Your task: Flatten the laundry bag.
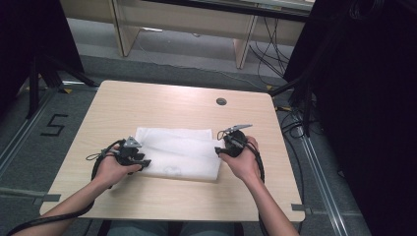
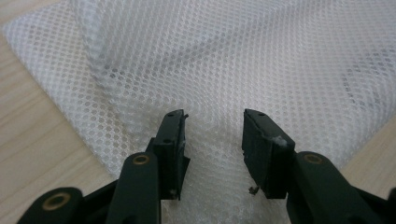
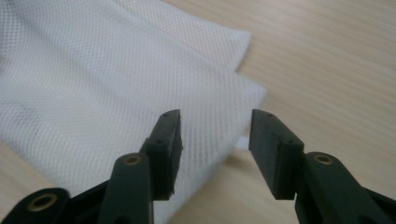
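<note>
A white mesh cloth [image 1: 179, 152] lies folded flat in the middle of the wooden table [image 1: 162, 101]. My left gripper [image 1: 144, 164] sits at the cloth's near left corner. In the left gripper view its jaws [image 2: 212, 122] stand apart low over the mesh [image 2: 233, 56], and nothing is pinched between them. My right gripper [image 1: 220, 150] is at the cloth's right edge. In the right gripper view it [image 3: 215, 122] is open above the cloth's edge [image 3: 93, 84], with the folded corner and bare wood between the jaws.
A round cable hole [image 1: 221, 101] is set in the table near its far edge. Black stands and cables [image 1: 300, 98] crowd the floor at the right. A tripod [image 1: 44, 73] stands at the far left, and desks [image 1: 187, 24] line the back.
</note>
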Demonstrator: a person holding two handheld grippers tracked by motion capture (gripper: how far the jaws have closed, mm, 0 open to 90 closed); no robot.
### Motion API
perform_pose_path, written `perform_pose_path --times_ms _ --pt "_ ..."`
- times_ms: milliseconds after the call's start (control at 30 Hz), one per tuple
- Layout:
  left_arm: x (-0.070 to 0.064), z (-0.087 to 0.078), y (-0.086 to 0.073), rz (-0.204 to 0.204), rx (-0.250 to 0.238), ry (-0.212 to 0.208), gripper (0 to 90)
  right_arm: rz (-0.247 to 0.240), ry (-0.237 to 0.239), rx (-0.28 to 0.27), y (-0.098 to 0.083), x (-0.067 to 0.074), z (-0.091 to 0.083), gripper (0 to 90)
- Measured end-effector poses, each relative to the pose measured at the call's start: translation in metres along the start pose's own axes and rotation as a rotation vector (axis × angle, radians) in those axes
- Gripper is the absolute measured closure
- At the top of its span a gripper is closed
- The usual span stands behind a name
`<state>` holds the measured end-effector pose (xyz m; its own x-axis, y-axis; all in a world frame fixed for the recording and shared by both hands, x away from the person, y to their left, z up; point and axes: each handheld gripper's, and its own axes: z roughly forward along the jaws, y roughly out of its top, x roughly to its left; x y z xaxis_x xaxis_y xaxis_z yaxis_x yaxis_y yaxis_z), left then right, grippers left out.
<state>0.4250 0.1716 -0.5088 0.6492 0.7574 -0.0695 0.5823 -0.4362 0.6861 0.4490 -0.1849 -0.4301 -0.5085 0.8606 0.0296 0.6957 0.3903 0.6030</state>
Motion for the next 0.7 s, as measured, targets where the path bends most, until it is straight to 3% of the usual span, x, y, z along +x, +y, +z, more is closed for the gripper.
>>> perform_pose_path --times_ms 167,200,267,333,500,600,700 --pt "-0.001 0.001 0.0 0.028 -0.008 -0.002 58.1 -0.02 0.032 0.006 0.014 0.0 0.025 46.9" --pt "-0.001 0.0 -0.001 0.032 -0.013 0.0 57.7 -0.02 0.072 0.032 0.021 0.001 0.036 46.0" --pt "-0.001 0.0 -0.001 0.029 -0.015 -0.005 57.5 -0.027 0.086 0.024 0.024 0.0 0.043 45.7" --pt "-0.001 0.0 -0.002 0.031 -0.016 -0.007 57.3 -0.045 0.068 0.041 0.033 0.002 0.057 44.5" --pt "-0.002 0.001 -0.002 0.036 -0.022 -0.01 56.1 -0.053 0.061 0.078 0.038 0.009 0.074 42.6" --pt "-0.002 0.001 -0.002 0.041 -0.022 -0.003 55.7 -0.1 0.064 0.102 0.038 0.017 0.088 44.3" --pt "-0.003 0.002 -0.003 0.045 -0.02 -0.009 55.7 -0.161 0.065 0.148 0.037 0.026 0.099 52.5"
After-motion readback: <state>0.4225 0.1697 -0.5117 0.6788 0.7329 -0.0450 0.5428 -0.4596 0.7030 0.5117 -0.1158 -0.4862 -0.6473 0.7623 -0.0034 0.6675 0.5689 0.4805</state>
